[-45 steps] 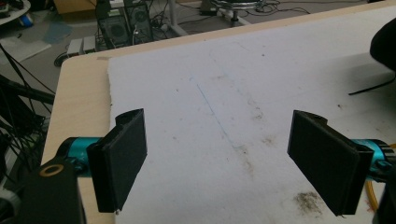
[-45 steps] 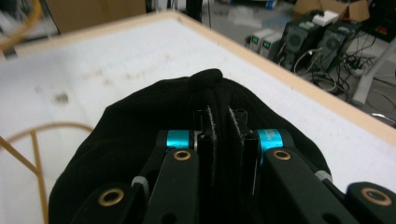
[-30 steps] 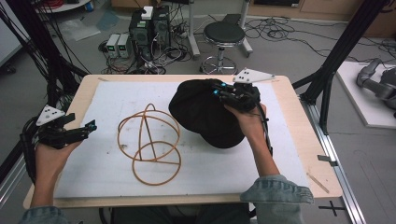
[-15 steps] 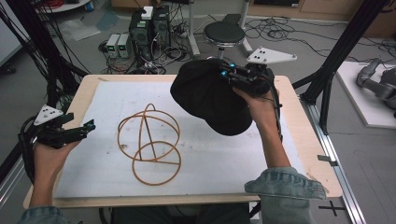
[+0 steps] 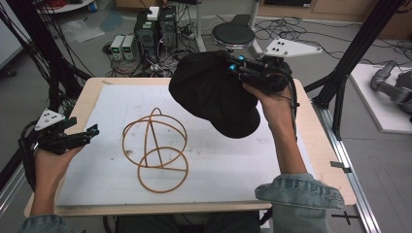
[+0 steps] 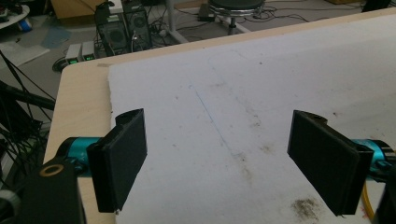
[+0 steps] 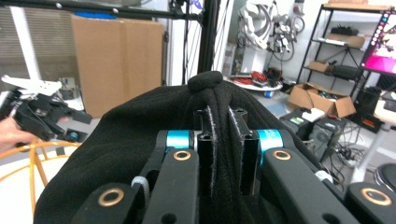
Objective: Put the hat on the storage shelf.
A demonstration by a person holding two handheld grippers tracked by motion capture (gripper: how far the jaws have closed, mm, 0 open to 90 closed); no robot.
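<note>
The black cap (image 5: pixel 214 92), soft and light, is being held above the table (image 5: pixel 311 126) by the right gripper (image 5: pixel 238 65), pinched at its crown fold; the left gripper (image 5: pixel 90 132) is being kept open, empty.

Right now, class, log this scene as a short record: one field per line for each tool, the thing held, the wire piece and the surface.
right tool: shut on a fold of the cap, held up above the far side of the sheet
cap: black, lifted clear of the sheet, brim hanging lowest
left tool: open, holding nothing, low at the sheet's left edge
frame: orange wire hoops, standing on the sheet, untouched
sheet: white, stained, laid on a wooden table
</note>
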